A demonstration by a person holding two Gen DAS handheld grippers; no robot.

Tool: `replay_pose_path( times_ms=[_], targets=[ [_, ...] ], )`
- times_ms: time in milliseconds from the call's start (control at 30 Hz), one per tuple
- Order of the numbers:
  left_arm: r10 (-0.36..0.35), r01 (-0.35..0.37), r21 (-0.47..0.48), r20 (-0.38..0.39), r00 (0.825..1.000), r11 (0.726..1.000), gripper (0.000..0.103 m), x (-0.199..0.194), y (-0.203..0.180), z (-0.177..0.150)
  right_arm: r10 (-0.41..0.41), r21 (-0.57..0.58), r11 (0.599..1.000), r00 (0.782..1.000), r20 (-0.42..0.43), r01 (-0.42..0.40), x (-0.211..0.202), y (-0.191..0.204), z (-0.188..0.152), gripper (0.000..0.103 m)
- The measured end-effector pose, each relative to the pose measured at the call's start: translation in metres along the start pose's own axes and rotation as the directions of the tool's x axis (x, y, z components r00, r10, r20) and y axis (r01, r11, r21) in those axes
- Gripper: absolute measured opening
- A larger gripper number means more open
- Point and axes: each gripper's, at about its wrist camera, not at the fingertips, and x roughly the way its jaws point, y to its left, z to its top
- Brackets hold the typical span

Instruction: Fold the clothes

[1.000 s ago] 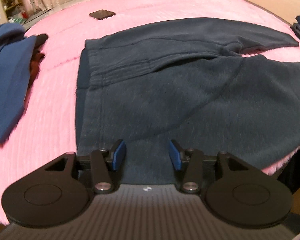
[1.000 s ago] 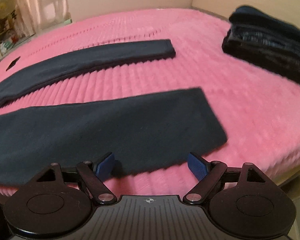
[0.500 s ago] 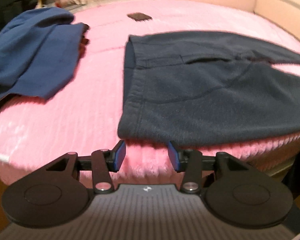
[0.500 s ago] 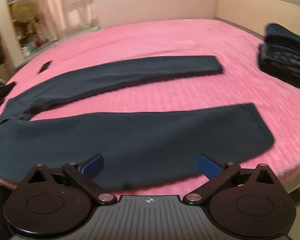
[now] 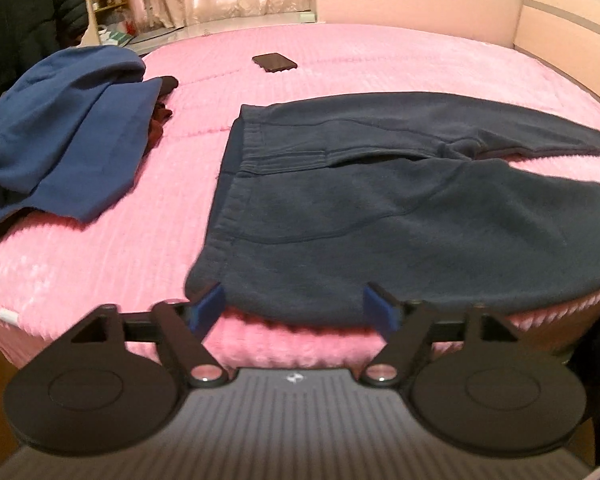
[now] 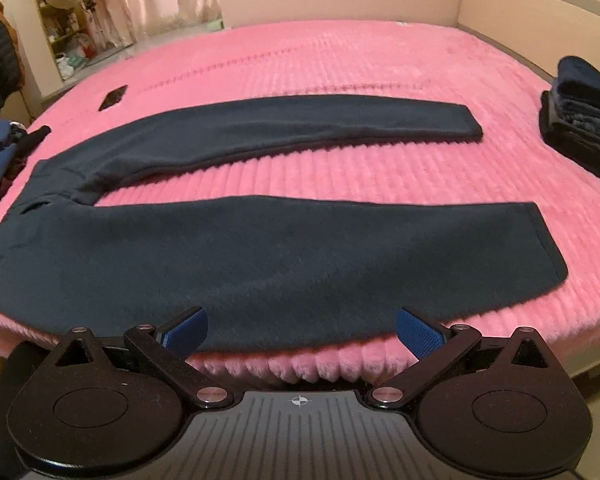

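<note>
Trousers lie flat on the bed ahead of my two spread, empty jaws (waistband by the left pair).

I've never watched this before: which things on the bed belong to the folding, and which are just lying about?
Part of the job:
- dark trousers, spread flat
- left tool, open
- right tool, open
- blue garment, unfolded
- folded stack

Lying about:
- phone
- pink blanket
</note>
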Motion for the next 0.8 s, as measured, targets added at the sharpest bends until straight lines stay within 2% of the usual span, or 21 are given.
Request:
replay_pose_path(
  times_ms=[33, 100, 167, 333, 800],
  targets=[
    [0.003, -0.003, -0.018, 0.006, 1.0, 1.0, 0.093, -0.001, -0.002, -0.001, 0.002, 0.009, 1.0, 1.0, -0.005, -0.002, 0.0, -0.001, -0.001, 0.103],
    [0.008, -0.009, -0.059, -0.004, 1.0, 0.998, 0.1, 0.001, -0.004, -0.003, 0.0, 0.019, 1.0, 1.0, -0.011, 0.0, 0.001, -0.001, -0.004, 0.103],
    [0.007, -0.01, -0.077, -0.033, 0.999, 0.997, 0.102, 0.005, -0.006, -0.004, -0.015, 0.0, 1.0, 1.0, -0.023, 0.015, 0.003, 0.001, -0.004, 0.103],
    [0.039, -0.042, -0.048, -0.061, 0.997, 0.998, 0.102, 0.009, -0.01, -0.008, -0.044, -0.031, 0.999, 0.998, -0.049, 0.042, 0.008, 0.001, -0.007, 0.103],
    [0.028, -0.028, -0.001, -0.082, 0.996, 1.0, 0.102, 0.014, -0.026, -0.007, -0.042, -0.043, 0.998, 0.994, -0.102, 0.038, 0.018, 0.003, -0.017, 0.103]
  ],
)
